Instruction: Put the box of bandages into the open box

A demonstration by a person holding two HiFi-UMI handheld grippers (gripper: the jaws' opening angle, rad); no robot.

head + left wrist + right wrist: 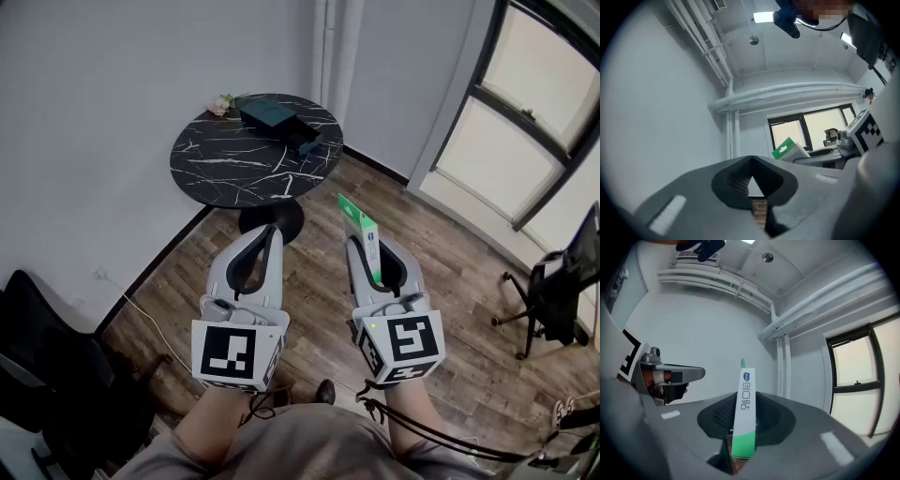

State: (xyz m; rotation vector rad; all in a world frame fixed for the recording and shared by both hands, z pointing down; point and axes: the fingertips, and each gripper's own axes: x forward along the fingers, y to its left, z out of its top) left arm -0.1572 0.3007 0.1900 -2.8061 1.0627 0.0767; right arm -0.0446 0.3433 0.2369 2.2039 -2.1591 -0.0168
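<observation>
One worktop: round, black with white veins, at 12 o'clock from me and well apart from both grippers.
Open box: dark teal, on the worktop's 1 o'clock side; a lower dark part juts from its 4 o'clock end. I can't make out from here which part is the opening.
Left gripper: fingers closed tip to tip with nothing between them, held level at my 11 o'clock.
Right gripper: level, fingers part closed and clamped on the box of bandages.
Box of bandages: thin, green and white, standing on edge between the right fingers. Its far end pokes past the tips toward 11 o'clock.
Step in hand, as I judge it: carrying the load to the worktop; nothing is placed yet.
Doing it well: I'd keep the clamp steady and walk in until the open box sits right below the right fingers. I'd find the opening before lowering, then line the thin box up with it.
Risk: the grip is near one end, so the box may pivot if it bumps a rim.
</observation>
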